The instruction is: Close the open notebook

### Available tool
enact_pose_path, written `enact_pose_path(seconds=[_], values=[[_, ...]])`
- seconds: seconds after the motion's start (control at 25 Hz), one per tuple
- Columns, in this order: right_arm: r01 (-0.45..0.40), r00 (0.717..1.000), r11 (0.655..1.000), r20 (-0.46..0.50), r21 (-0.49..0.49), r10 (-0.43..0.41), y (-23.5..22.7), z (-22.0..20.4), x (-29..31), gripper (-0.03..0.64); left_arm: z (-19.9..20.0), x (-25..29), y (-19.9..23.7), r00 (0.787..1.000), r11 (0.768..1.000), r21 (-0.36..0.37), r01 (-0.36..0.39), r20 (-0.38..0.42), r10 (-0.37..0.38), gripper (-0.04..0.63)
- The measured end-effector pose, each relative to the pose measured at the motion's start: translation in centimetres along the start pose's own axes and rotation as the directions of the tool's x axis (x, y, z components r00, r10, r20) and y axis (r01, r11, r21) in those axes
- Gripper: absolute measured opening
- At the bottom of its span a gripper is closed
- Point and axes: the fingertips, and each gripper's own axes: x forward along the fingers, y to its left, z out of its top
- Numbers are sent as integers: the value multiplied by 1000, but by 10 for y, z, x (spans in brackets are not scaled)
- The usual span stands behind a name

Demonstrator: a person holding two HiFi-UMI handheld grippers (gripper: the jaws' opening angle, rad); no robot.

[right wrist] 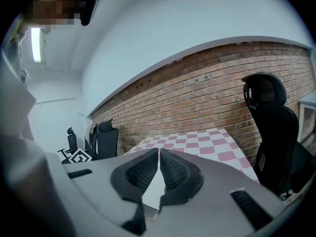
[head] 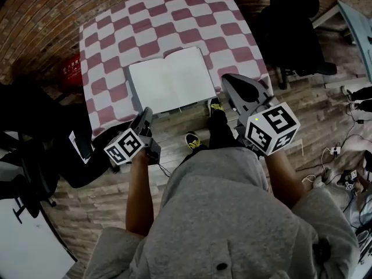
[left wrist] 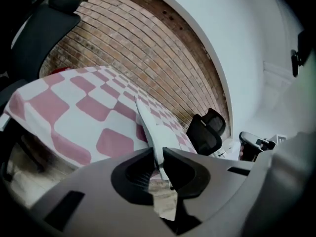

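L gripper (left wrist: 159,162) clamped narrow on near-left edge of open notebook (head: 172,78), white leaf rising btwn pads; angled a bit downward. R gripper (right wrist: 158,154) pinched closed, nothing btwn jaws, just right of notebook, apart from it. Rest of notebook flat, pages up, ahead of both grippers on pink-white checked tablecloth (head: 116,34). Brick wall (right wrist: 207,102) beyond; black office chair (right wrist: 271,132) right of R gripper.

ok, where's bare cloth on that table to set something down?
Far half of the checked cloth, from the notebook to the table's far edge, is bare. Also a strip between the notebook and the left edge. The right strip is narrower, with the right tongs over its near end. Crowded: near edge, where the left tongs grip the notebook's corner.
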Motion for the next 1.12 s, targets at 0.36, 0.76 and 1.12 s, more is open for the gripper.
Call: enact_pose_path(seconds=[0.36,0.76,1.12], values=[[48,999,999,24,25,-48,-14,1,-17,34,6,19,-78,993,951,290,108,-70,-91,61],[110,993,993,43,49,-112,-30,0,-34,32,-19,57,-125,967,862,450,232,-204,-154,74],[173,984,982,39,72,-176,-51,-1,-54,34,-45,92,-148,944,815,512,271,-307,-122,86]])
